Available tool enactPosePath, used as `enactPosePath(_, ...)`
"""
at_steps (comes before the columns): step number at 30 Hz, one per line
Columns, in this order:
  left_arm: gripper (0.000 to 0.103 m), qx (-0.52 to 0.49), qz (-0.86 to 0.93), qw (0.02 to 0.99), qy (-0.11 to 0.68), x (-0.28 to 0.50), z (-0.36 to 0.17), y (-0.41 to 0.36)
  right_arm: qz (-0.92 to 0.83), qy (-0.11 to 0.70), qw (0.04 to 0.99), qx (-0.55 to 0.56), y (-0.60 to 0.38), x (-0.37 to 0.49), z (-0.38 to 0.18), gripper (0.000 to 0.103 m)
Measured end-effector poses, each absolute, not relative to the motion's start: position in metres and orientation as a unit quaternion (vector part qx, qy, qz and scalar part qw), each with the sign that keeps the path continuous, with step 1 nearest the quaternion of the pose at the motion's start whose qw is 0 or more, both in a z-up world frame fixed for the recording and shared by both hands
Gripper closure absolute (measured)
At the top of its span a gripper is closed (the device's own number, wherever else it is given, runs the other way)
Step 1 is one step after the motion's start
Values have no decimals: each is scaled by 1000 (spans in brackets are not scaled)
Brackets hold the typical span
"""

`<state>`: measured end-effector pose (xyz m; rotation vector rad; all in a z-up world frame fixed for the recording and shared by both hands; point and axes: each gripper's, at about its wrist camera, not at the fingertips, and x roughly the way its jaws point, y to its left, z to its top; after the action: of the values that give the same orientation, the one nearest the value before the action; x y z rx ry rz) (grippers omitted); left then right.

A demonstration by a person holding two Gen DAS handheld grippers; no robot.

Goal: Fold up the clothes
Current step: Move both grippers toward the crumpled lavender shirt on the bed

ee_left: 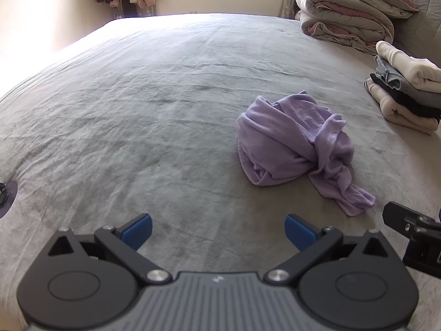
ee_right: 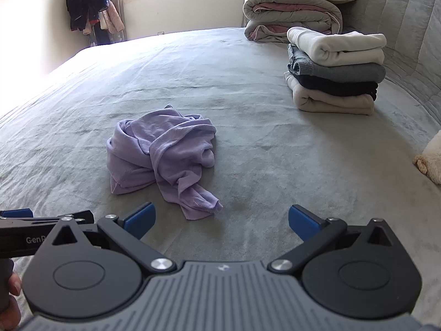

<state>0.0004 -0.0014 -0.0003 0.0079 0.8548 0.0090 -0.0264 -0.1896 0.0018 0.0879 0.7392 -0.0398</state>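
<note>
four folded clothes (ee_right: 335,71) sit stacked on bed (ee_right: 248,82); i see lilac top (ee_right: 162,151) crumpled, needs folding. l gripper (ee_left: 217,230) & r gripper (ee_right: 222,222) fingers spread, holding nothing.

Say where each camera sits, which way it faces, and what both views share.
Left wrist: on the left tool, facing across the grey bed; its open blue fingers show, the right tool's edge alongside.
Right wrist: on the right tool, facing likewise; open fingers, the left tool and a hand show.
Shared: crumpled lilac garment, folded stack, rolled duvets.
</note>
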Motion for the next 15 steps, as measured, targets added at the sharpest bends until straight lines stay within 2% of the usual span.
enactPosePath(15, 1, 1, 12, 905, 426, 3, -3, -6, -2, 359, 933, 33, -170, -21, 7, 0)
